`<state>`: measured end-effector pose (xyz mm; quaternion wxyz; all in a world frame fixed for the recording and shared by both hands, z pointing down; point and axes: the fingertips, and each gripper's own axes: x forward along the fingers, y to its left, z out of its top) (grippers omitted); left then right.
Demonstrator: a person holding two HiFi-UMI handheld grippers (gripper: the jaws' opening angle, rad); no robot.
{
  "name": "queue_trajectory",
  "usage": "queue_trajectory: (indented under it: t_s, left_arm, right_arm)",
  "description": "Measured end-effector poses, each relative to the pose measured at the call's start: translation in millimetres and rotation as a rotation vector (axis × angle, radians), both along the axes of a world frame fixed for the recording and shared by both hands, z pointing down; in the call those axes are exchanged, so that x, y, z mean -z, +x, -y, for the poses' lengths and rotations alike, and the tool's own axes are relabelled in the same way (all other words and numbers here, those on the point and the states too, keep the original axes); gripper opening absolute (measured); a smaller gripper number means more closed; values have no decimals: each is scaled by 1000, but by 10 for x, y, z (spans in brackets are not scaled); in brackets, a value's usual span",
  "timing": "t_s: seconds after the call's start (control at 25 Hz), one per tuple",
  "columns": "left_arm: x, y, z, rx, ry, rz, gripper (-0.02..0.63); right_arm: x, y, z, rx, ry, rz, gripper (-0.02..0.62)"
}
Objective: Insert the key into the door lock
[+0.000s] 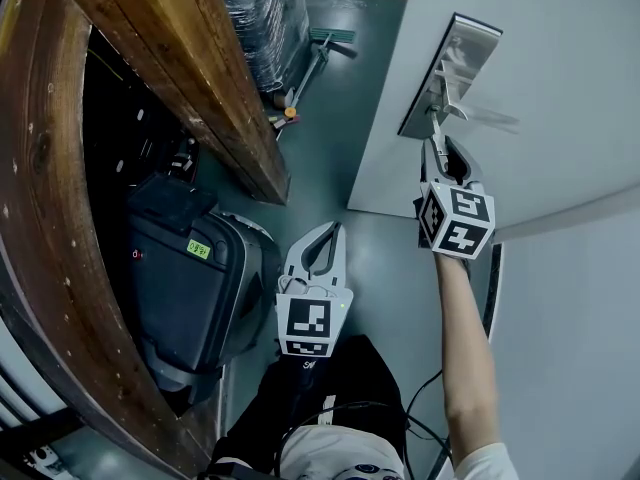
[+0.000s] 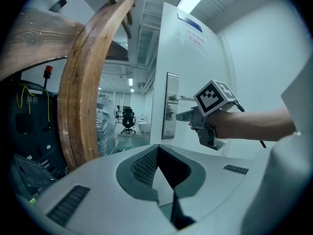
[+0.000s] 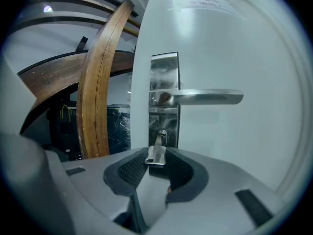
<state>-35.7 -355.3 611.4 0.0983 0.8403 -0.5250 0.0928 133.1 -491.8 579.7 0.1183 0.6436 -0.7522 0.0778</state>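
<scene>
A: What does the right gripper (image 1: pixel 440 152) hold?

B: A small silver key (image 3: pixel 156 153). The jaws are clenched on its flat head, and the blade sticks out in front of them, leaning a little to the right.

A: And where is the key in relation to the lock?

B: The tip of the blade is at the keyhole (image 3: pixel 162 134), which sits low in the metal lock plate (image 3: pixel 164 67), under the lever handle (image 3: pixel 205 97). I cannot tell how deep the blade is in. The head is clearly outside, between the pads.

A: Is the handle pressed down?

B: No, it lies level and points to the right across the white door (image 3: pixel 234 43).

A: What about the left gripper (image 1: pixel 331 232)?

B: It hangs low, near the person's body and well apart from the door. Its jaws are pressed together at the tips, with nothing between them. Its camera looks at the edge of the door and sees the right gripper at the plate, with the marker cube (image 2: pixel 215 96) on top.

A: What else is around?

B: A curved wooden beam (image 1: pixel 190 78) to the left of the door, and under it a black case (image 1: pixel 190 288) standing on the grey-green floor (image 1: pixel 340 118). The person's bare forearm (image 1: pixel 468 348) reaches up to the right gripper.
</scene>
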Motion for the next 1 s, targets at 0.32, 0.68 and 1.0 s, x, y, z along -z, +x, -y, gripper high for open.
queue_trajectory:
  t_s: [0.32, 0.68, 1.0]
  left_arm:
    - [-15, 2, -9, 2, -6, 3, 3]
    - [-14, -31, -8, 13, -9, 2, 3]
    - [-66, -149, 0, 28, -22, 6, 3]
  right_arm:
    - [20, 52, 71, -13, -12, 16, 118]
    - [36, 4, 170, -148, -22, 42, 118]
    - [83, 12, 356, -193, 15, 31, 118]
